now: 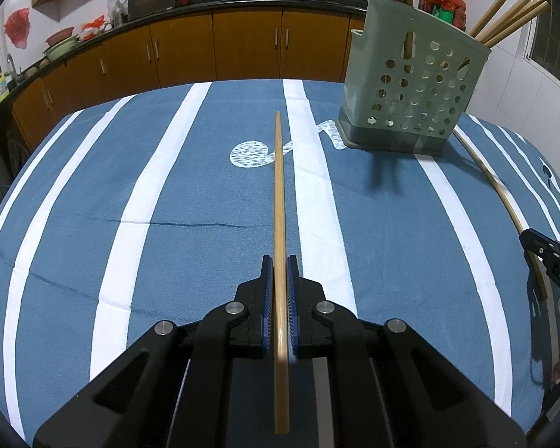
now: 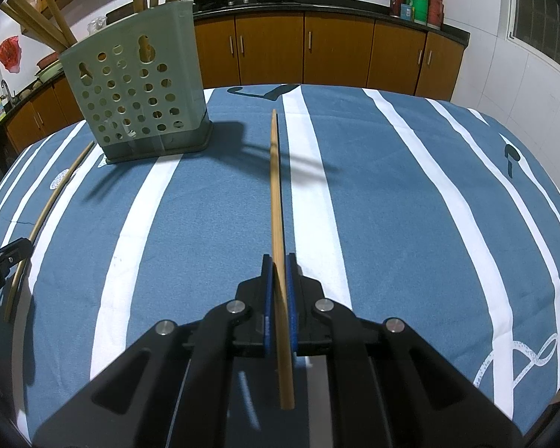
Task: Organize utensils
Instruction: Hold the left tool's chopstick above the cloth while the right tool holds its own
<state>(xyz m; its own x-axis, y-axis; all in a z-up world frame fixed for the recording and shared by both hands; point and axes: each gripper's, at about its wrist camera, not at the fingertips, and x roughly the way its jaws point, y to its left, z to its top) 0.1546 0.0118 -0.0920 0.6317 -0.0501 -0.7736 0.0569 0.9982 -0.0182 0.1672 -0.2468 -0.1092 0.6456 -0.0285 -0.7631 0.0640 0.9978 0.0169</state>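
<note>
My left gripper (image 1: 280, 263) is shut on a wooden chopstick (image 1: 279, 194) that points forward along the fingers above the blue striped tablecloth. My right gripper (image 2: 279, 261) is shut on another wooden chopstick (image 2: 274, 194), also pointing forward. A pale green perforated utensil holder (image 1: 410, 86) stands on the table, ahead right of my left gripper; in the right wrist view the holder (image 2: 138, 89) stands ahead left. It holds several chopsticks (image 1: 511, 18). The chopstick held by my right gripper (image 1: 504, 194) and that gripper's tip (image 1: 548, 257) show at the right edge of the left view.
The table (image 1: 168, 194) has a blue cloth with white stripes. Behind it runs a kitchen counter (image 1: 242, 0) with orange cabinets, woks and jars. A window (image 2: 541, 18) is on the right wall.
</note>
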